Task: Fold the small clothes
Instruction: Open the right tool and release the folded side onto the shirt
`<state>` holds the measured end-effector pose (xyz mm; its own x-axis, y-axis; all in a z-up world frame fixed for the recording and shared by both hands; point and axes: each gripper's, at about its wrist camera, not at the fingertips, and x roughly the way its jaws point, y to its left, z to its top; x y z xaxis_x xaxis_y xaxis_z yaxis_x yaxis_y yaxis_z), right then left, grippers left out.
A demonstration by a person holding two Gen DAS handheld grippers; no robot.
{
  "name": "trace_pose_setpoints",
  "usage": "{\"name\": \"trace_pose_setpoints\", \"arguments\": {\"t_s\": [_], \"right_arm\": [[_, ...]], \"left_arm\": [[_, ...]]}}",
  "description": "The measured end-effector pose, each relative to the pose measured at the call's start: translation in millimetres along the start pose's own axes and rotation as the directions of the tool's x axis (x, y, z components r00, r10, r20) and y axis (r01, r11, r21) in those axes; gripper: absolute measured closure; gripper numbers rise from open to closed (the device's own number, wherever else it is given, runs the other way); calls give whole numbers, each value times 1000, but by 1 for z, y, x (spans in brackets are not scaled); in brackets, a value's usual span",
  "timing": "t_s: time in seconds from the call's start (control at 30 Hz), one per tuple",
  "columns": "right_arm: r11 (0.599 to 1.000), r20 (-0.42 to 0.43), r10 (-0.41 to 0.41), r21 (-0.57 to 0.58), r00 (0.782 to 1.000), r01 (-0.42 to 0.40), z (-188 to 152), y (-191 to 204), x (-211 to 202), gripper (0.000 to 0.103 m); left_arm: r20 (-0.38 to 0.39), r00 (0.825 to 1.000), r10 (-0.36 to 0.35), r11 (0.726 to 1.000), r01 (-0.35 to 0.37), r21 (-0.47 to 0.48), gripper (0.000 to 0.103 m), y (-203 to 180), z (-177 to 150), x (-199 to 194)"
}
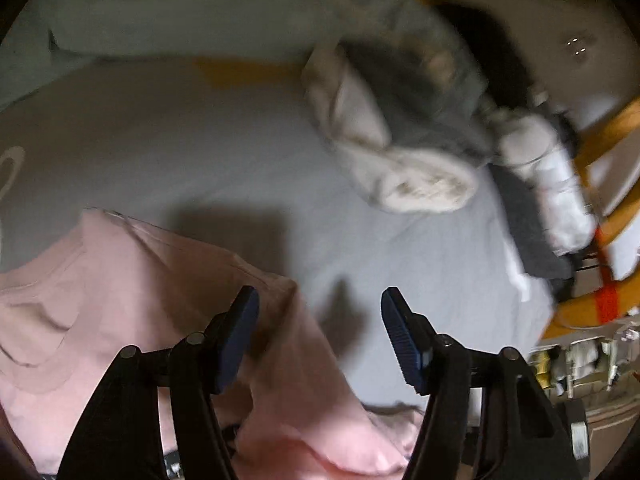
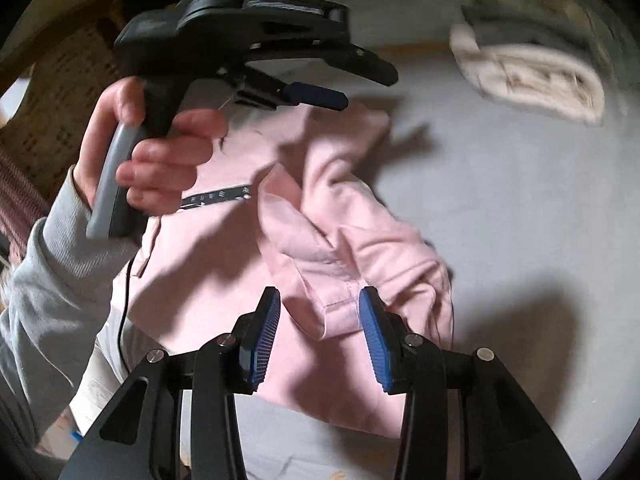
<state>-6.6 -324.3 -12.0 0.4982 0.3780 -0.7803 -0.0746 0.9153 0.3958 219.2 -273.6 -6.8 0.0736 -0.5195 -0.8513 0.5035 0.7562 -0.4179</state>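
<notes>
A pink garment (image 2: 224,264) lies rumpled on the grey sheet (image 2: 500,208), with a folded-over sleeve and hem (image 2: 340,312) at its right side. My right gripper (image 2: 320,312) is open, its blue pads on either side of that hem, just above it. In the left wrist view the pink garment (image 1: 120,300) fills the lower left. My left gripper (image 1: 320,308) is open and empty, over the garment's right edge. In the right wrist view the left gripper (image 2: 320,96) is held in a hand above the garment's far edge.
A pile of grey and white folded clothes (image 1: 400,136) lies at the far right of the bed, also in the right wrist view (image 2: 532,72). A white bundle (image 1: 552,176) sits near the bed's right edge, by a wooden frame (image 1: 616,128).
</notes>
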Motion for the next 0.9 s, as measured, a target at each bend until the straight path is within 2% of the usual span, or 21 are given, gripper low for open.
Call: {"name": "trace_pose_setpoints", "arguments": {"t_s": [0.13, 0.2, 0.23, 0.3, 0.37, 0.43, 0.5, 0.6, 0.7, 0.8, 0.87, 0.9], "right_arm": [[1000, -3, -7, 3, 1000, 7, 0, -1, 0, 60], [1000, -7, -19, 2, 1000, 19, 1, 0, 1, 61], [1000, -9, -25, 6, 1000, 25, 0, 0, 1, 61], [999, -6, -27, 21, 1000, 27, -1, 1, 3, 61], [999, 5, -34, 28, 999, 34, -1, 1, 2, 61], [998, 14, -56, 30, 998, 56, -1, 1, 0, 60], [998, 2, -63, 29, 998, 63, 0, 1, 4, 60], [996, 1, -89, 23, 996, 89, 1, 3, 9, 61], [995, 10, -97, -2, 995, 97, -4, 9, 3, 60], [999, 117, -41, -2, 992, 41, -7, 9, -25, 60], [1000, 225, -24, -1, 974, 25, -6, 8, -46, 62], [999, 268, -42, 6, 962, 41, -2, 8, -52, 71]], "left_arm": [[-89, 986, 140, 989, -135, 59, 62, -8, 3, 32], [-77, 966, 249, 965, -240, 106, 98, -13, 1, 35], [-68, 960, 271, 958, -262, 120, 98, -15, 2, 33], [25, 975, 222, 970, -223, 98, 99, -16, 7, 16], [125, 973, 197, 976, -206, 68, 99, -16, 15, -2], [183, 972, 151, 987, -159, 34, 99, -11, 23, -12], [164, 979, 118, 992, -122, 17, 99, -4, 29, -2], [123, 981, 149, 988, -152, 17, 99, 5, 31, 26], [149, 980, 129, 991, -134, 19, 98, 12, 28, 35], [158, 983, 95, 995, -101, 28, 98, 16, 21, 30], [136, 988, 76, 997, -79, 19, 97, 19, 23, 25], [129, 990, 61, 998, -64, 17, 95, 24, 25, 21]]}}
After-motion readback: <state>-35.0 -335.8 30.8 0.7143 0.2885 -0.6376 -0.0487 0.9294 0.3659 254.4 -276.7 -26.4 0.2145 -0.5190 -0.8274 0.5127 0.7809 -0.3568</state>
